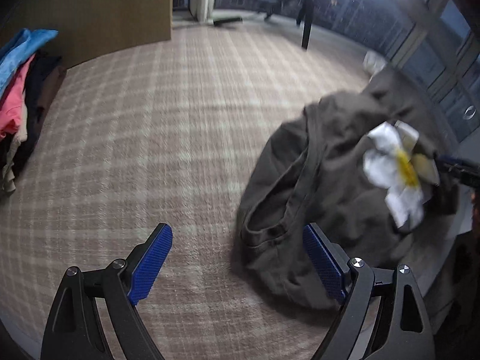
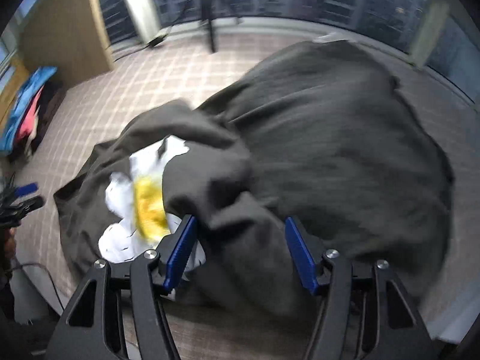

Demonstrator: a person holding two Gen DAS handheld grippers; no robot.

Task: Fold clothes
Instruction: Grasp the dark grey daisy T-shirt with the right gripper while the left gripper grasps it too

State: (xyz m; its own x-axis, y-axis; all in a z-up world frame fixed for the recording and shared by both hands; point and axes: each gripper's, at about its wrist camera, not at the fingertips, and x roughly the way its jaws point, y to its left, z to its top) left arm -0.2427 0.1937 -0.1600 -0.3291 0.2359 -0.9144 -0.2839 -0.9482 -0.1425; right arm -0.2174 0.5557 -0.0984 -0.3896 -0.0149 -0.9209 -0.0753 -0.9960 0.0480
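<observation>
A dark grey garment point(image 1: 330, 165) with a white and yellow flower print point(image 1: 396, 165) lies crumpled on a plaid beige surface point(image 1: 165, 135). My left gripper point(image 1: 237, 231) hangs open over that surface, its right finger at the garment's left hem and nothing between its pads. In the right wrist view the same garment point(image 2: 330, 150) fills the middle, with the flower print point(image 2: 147, 204) partly folded under. My right gripper point(image 2: 240, 220) stands open around a raised fold of the cloth, and its pads do not press on it.
A pile of blue, pink and dark clothes point(image 1: 18, 90) lies at the far left beside a wooden panel point(image 1: 105, 9). A dark stand pole point(image 1: 306, 30) rises at the back before the windows. The pile point(image 2: 27, 111) also shows in the right wrist view.
</observation>
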